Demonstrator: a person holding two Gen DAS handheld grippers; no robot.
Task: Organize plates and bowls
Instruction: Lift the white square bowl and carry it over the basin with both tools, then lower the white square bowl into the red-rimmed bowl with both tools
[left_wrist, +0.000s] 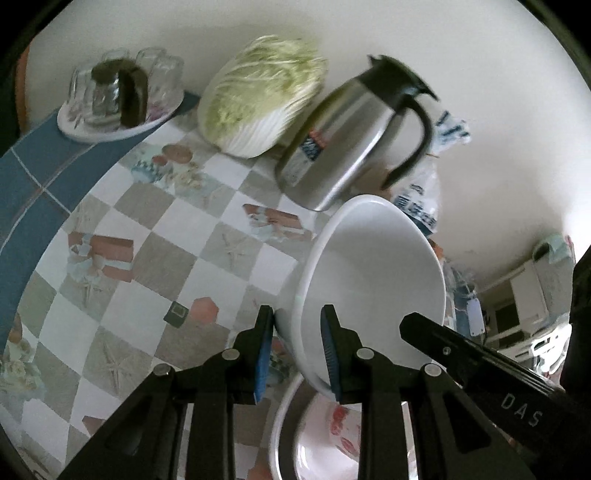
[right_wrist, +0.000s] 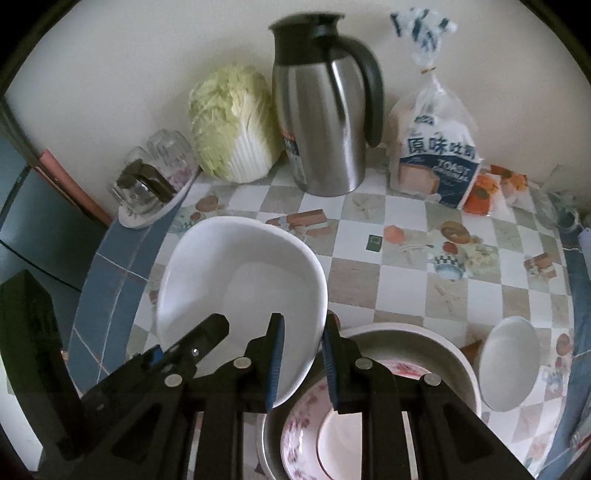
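A large white bowl (left_wrist: 373, 273) is held tilted above the table between both grippers. My left gripper (left_wrist: 297, 343) is shut on its left rim. My right gripper (right_wrist: 303, 354) is shut on its right rim; the bowl also shows in the right wrist view (right_wrist: 240, 280). Below it a pink floral plate (right_wrist: 306, 435) sits inside a grey basin (right_wrist: 424, 347); the plate also shows in the left wrist view (left_wrist: 332, 443). A small white bowl (right_wrist: 511, 369) lies tipped on the table to the right.
At the back stand a steel thermos jug (right_wrist: 325, 122), a napa cabbage (right_wrist: 232, 125), a bag of toast (right_wrist: 436, 147) and a tray of upturned glasses (right_wrist: 155, 177). The round checked tablecloth (right_wrist: 406, 258) has a blue border at its edge.
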